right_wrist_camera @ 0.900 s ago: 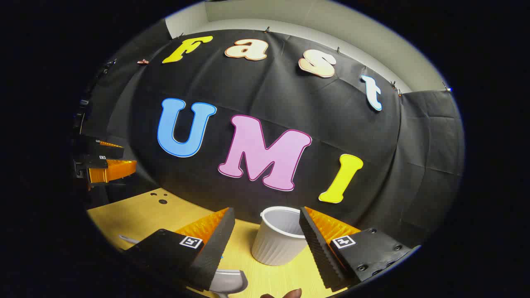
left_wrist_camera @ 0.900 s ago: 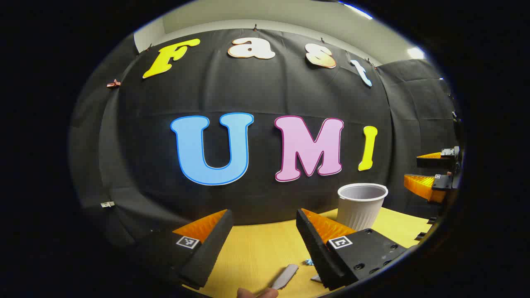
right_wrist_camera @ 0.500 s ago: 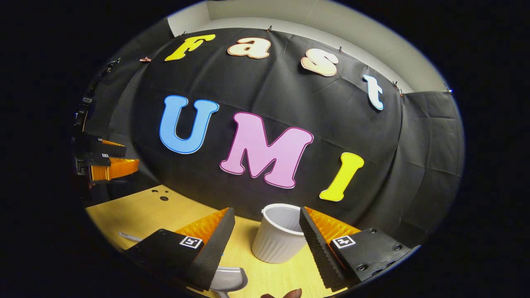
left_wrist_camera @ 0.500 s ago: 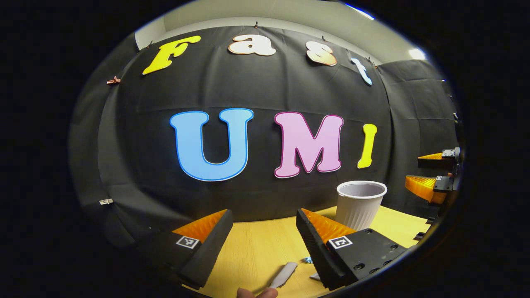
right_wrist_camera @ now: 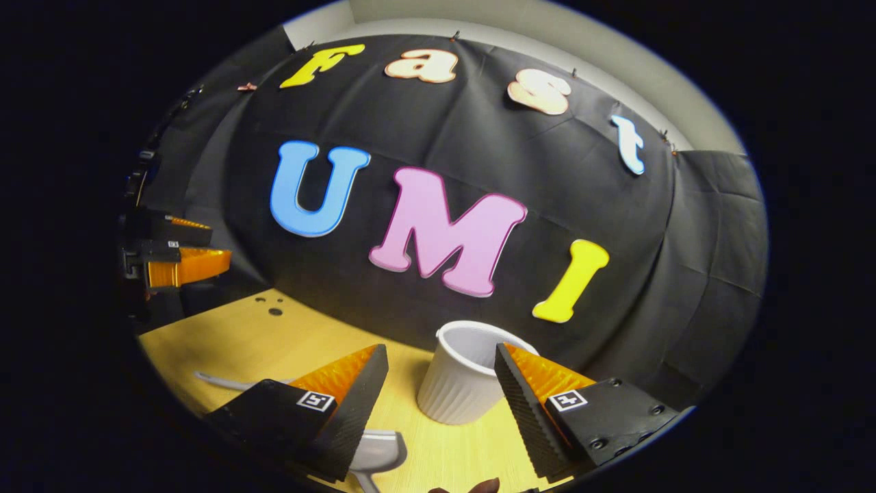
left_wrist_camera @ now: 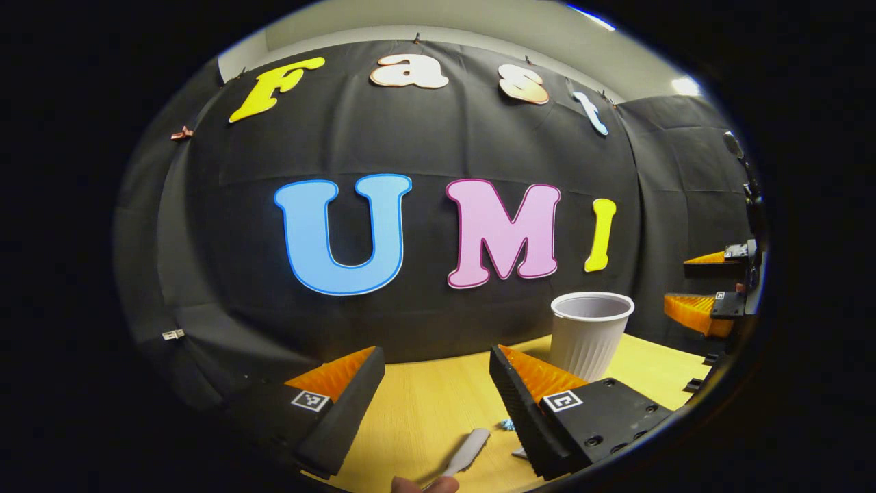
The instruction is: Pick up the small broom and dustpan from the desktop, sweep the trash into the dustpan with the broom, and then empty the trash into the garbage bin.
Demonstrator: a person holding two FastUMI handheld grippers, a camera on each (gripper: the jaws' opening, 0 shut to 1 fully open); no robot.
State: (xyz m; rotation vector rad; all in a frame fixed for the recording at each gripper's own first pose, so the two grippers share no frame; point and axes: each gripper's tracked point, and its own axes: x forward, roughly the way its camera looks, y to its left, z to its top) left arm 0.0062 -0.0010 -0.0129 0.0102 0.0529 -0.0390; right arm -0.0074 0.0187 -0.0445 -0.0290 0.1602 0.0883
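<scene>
A slim grey handle (left_wrist_camera: 469, 448) lies on the yellow desktop (left_wrist_camera: 424, 404) just below my open left gripper (left_wrist_camera: 432, 352); whether it belongs to the broom or the dustpan I cannot tell. A blue scrap of trash (left_wrist_camera: 506, 424) sits beside the right finger. The white ribbed garbage bin (left_wrist_camera: 590, 332) stands upright to the right. In the right gripper view, a grey dustpan scoop (right_wrist_camera: 380, 452) lies under my open right gripper (right_wrist_camera: 439, 349), with the garbage bin (right_wrist_camera: 465, 383) right behind it. A thin grey handle (right_wrist_camera: 219, 380) lies further left. Both grippers are empty.
The black cloth wall closes off the back of the desktop. The right gripper (left_wrist_camera: 705, 287) hangs at the far right of the left gripper view, and the left gripper (right_wrist_camera: 198, 246) at the far left of the right gripper view. Small holes (right_wrist_camera: 274, 311) mark the desktop's far corner.
Both views have tipped down a little, so the wall has slid upward and more desktop shows. The right view has also rolled slightly. Both grippers stay open and empty.
</scene>
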